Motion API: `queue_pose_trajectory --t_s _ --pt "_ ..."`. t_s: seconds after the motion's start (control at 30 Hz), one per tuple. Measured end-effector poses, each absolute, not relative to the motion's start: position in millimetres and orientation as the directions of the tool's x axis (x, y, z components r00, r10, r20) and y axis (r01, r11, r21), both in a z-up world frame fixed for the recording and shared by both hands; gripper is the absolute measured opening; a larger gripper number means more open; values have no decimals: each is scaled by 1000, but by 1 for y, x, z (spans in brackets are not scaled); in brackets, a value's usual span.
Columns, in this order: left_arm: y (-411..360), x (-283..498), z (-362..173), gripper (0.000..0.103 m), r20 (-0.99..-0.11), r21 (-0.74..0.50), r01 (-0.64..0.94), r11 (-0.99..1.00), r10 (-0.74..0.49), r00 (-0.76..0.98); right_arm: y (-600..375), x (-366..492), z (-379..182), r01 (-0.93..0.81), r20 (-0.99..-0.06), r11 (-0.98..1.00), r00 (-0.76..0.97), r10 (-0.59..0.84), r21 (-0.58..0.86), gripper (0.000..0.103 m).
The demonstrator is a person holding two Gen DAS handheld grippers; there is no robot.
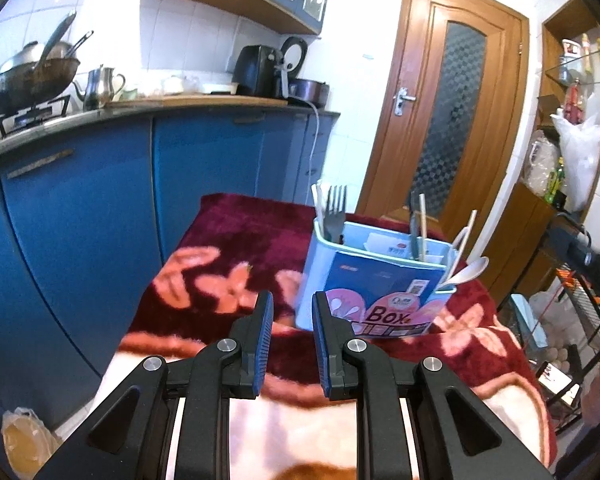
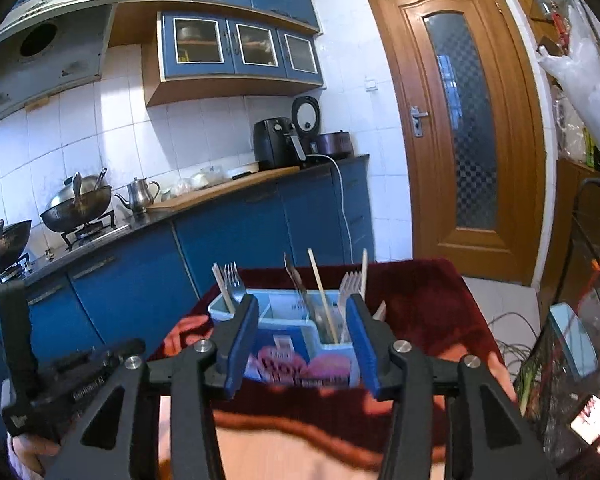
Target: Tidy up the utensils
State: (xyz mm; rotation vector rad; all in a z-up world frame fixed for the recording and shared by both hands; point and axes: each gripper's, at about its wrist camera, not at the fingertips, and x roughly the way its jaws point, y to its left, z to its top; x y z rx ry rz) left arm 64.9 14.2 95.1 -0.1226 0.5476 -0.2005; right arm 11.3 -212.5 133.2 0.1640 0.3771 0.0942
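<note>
Pale blue plastic, that's the utensil caddy [image 1: 380,280], standing upright on a dark red fleece blanket with pink flowers [image 1: 228,248] that covers the table; in the left wrist view it sits just ahead and a bit right of the left gripper [image 1: 293,300], whose blue-padded jaws stand narrow with nothing between them; a metal fork [image 1: 336,208] sticks up from the caddy's far-left compartment, a pair of wooden chopsticks [image 1: 423,224] from the middle one, and a white spoon [image 1: 466,272] leans out over the right edge; no loose cutlery shows on the blanket from here.

Right wrist view: the right gripper [image 2: 303,304] hangs just in front of the same caddy [image 2: 276,312], jaws about half open and empty; no pad touches anything; the middle compartment with its chopsticks [image 2: 322,292] sits right between the jaws in the picture, and a second, pale fork [image 2: 350,284] stands next to the right pad; the left gripper's black body [image 2: 60,368] shows low on the left, held by a hand [image 2: 28,448].

My guess is the sorting is mostly done and this is a let-go or a regroup; to do it well I'd keep the open jaws clear of the upright handles when moving, since a bump could tip the light caddy or flick that leaning spoon out.
</note>
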Motion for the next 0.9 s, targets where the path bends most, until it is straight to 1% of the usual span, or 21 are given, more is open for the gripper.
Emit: queue_pose_trajectory --t_s 0.1,0.17,0.23,0.4,0.53,0.57,0.63,0.7,0.83,0.9 --pt "12 52 97 20 -474 -159 170 973 -226 851 -212 -2 126 -44 -360 984 927 104 171 56" --pt "11 46 95 24 -464 -151 176 973 -227 856 -210 -12 118 -31 -364 986 927 89 163 59" --pt "9 38 89 39 -460 -133 181 974 -223 860 -209 -18 112 -23 -370 988 926 79 154 62" --pt "0 23 70 52 -465 -54 195 979 -197 863 -211 -29 91 -2 -391 989 918 61 149 69" --pt "-4 15 53 61 -468 -41 200 979 -196 862 -213 -34 71 23 -414 987 909 45 157 73" --pt "-4 14 50 62 -468 -38 200 979 -194 862 -214 -35 65 28 -419 987 907 41 158 75" --pt "-7 10 40 68 -468 -25 198 980 -187 864 -214 -37 53 39 -429 987 902 33 158 78" --pt "-12 8 32 69 -469 -10 199 980 -180 864 -213 -40 42 44 -430 988 902 25 150 83" --pt "-20 7 19 70 -466 16 202 979 -171 868 -210 -45 22 51 -420 990 908 9 132 85" --pt "-22 8 13 70 -466 18 199 980 -168 869 -210 -46 15 53 -412 990 911 7 133 92"
